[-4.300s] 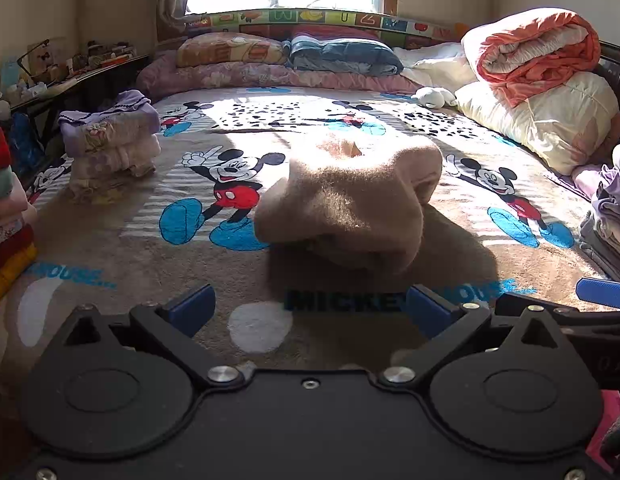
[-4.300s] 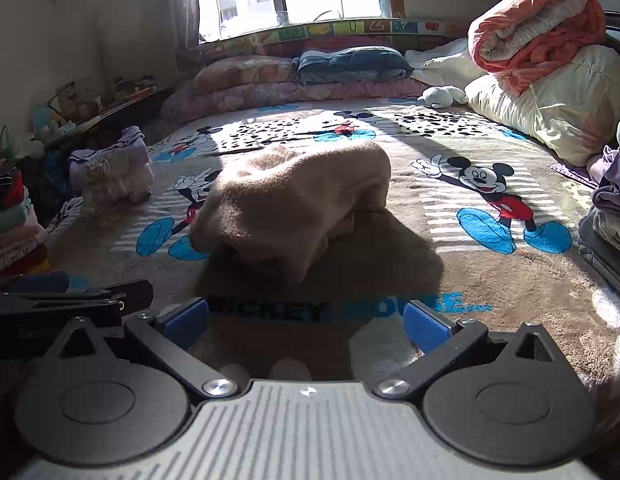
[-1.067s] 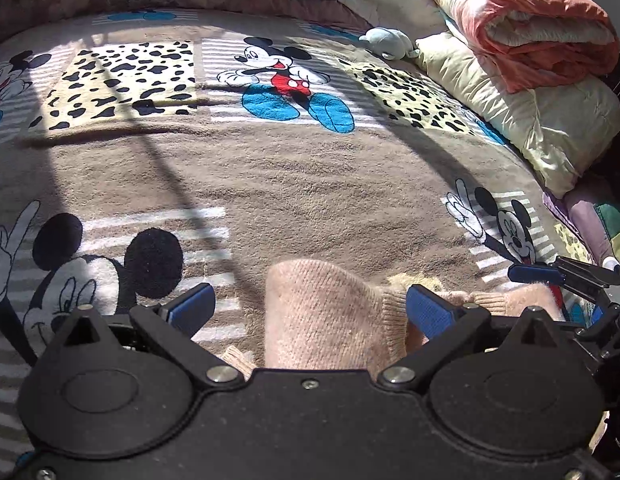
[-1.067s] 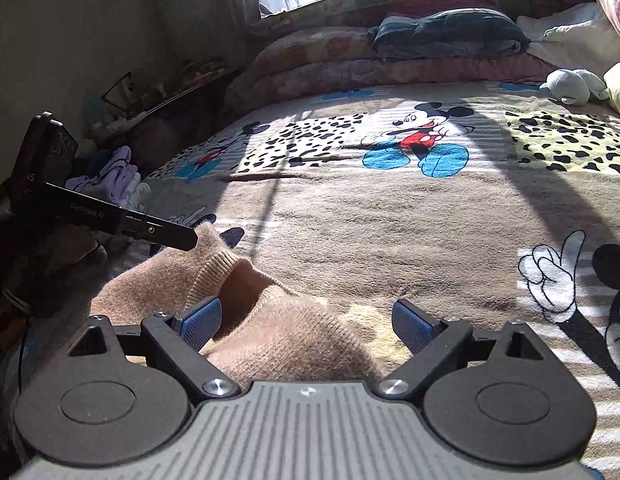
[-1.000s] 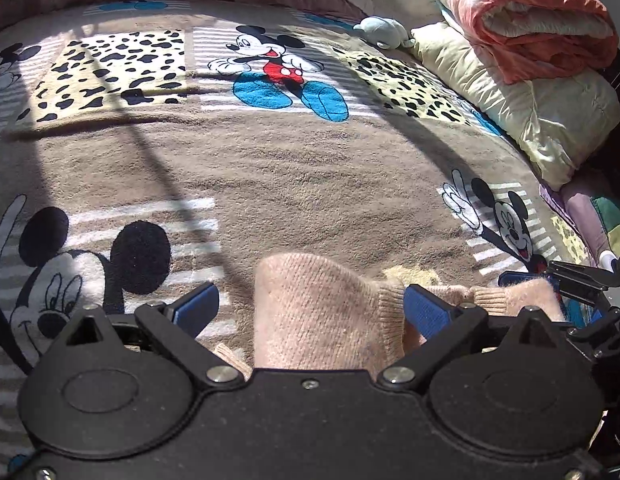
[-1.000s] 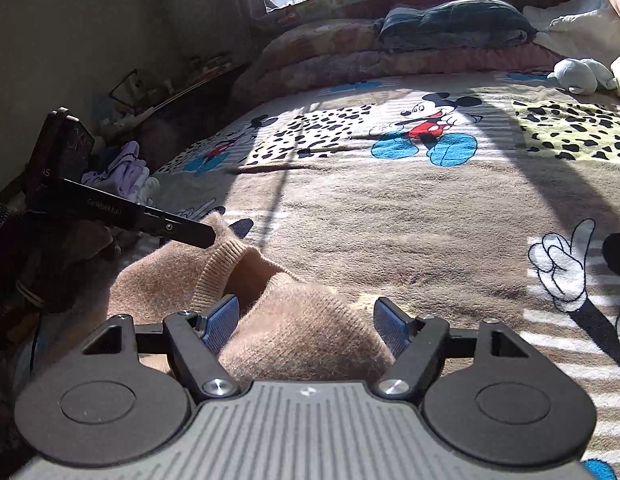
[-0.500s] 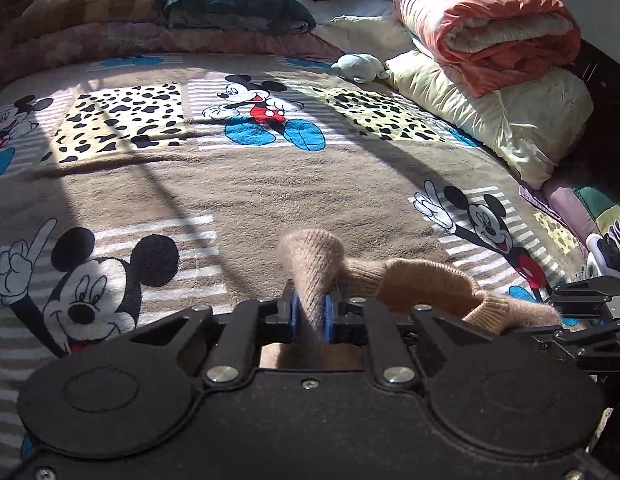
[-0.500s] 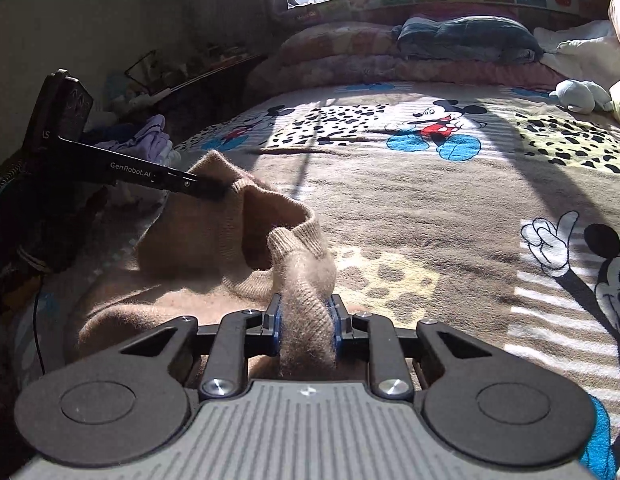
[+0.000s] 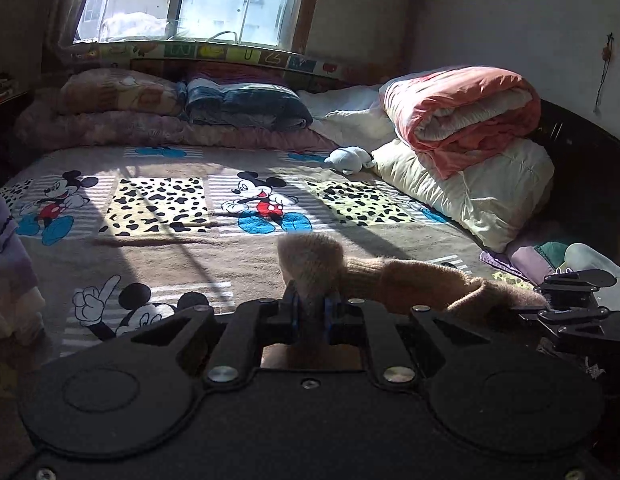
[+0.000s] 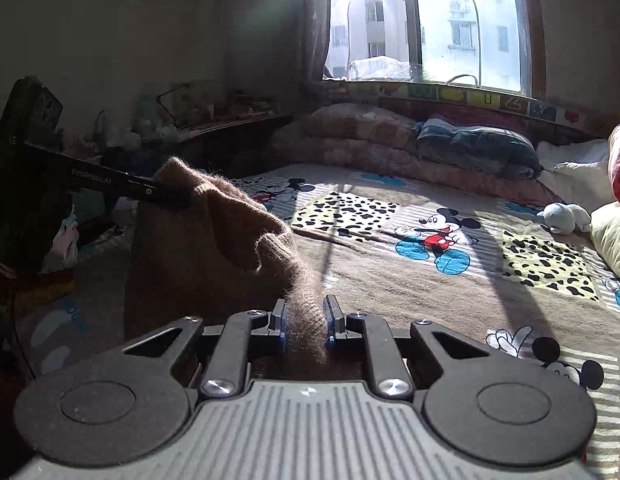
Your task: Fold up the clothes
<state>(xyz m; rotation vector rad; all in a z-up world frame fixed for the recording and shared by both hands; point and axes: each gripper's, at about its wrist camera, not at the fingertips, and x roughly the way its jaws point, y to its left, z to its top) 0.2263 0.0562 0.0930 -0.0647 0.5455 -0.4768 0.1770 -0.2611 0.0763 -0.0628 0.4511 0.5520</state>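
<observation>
The tan sweater [image 10: 213,248] is pinched by the left gripper [image 9: 310,310] and right gripper [image 10: 305,320], hanging between them; spreading flat is required next.

Ahead of the tool, a wide bed under a brown fleece blanket printed with cartoon mice and black-spotted patches [image 9: 213,248] fills the room, lit in bright bands by sun from a large wood-framed window [image 9: 189,0] on the far wall. Below the sill, flat folded quilts in pink and dark blue [image 9: 245,106] line the far edge, and to the right a rolled salmon-pink duvet [image 9: 462,116] sits on a cream quilted one [image 9: 482,196]. To the left, against a dim plain wall, stands a dark cluttered side table [image 10: 229,122].
</observation>
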